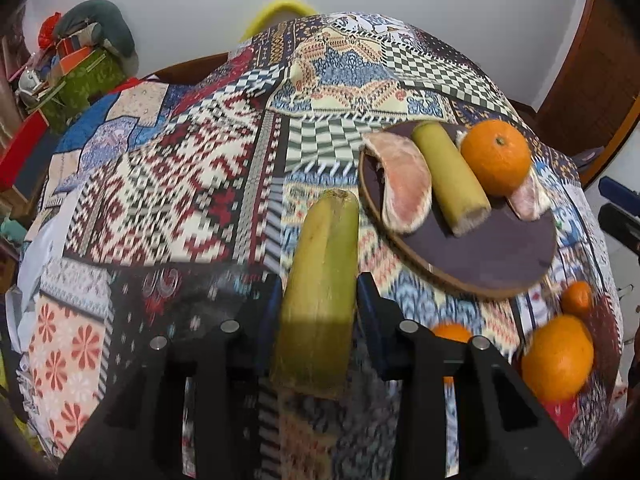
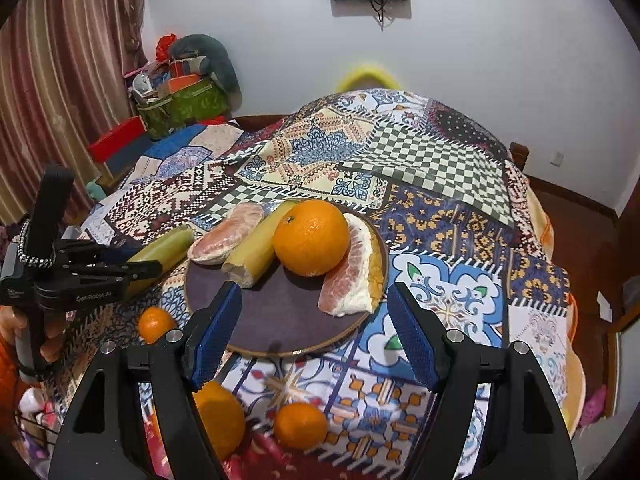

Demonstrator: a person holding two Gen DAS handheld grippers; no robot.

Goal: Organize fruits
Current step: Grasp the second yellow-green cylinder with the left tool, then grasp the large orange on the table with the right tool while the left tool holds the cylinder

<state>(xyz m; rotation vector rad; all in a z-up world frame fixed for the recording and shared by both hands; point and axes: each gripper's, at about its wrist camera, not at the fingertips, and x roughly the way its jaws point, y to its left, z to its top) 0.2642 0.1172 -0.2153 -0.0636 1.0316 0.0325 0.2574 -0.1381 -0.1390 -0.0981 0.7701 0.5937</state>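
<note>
We see a round bench (image 2: 440, 208) draped in a busy patchwork-print cloth of checks, florals and geometric tiles. On it, toward the near middle, lies a flat round dark-purple plate with a wooden rim (image 2: 280, 320). On the plate sit a large round orange (image 2: 311, 236), a pale green peeled cane-like stalk piece (image 2: 256, 252) lying just left of it, a pink pomelo segment (image 2: 226, 240) at the far left and a second pink pomelo wedge with white pith (image 2: 352, 276) at the right, leaning against the orange.

Our left gripper (image 1: 318, 296) is clenched on a second, longer yellow-green stalk piece (image 1: 320, 280), its blue pads pressing on either side; the stalk points away from us and its far end lies just left of the plate's rim. In the right wrist view that same gripper (image 2: 140, 270) and stalk (image 2: 160, 252) show at the left of the plate, with a hand (image 2: 48, 340) on the handle.

Our right gripper (image 2: 314, 336) hangs released over the near edge of the plate, its blue pads (image 2: 216, 332) standing wide with nothing between them.

Off the plate, on the near cloth, lie another large orange (image 2: 220, 420), partly hidden behind the right gripper's left finger, a small round mandarin (image 2: 300, 426) just right of it, and a second small mandarin (image 2: 154, 324) near the plate's left rim.
</note>
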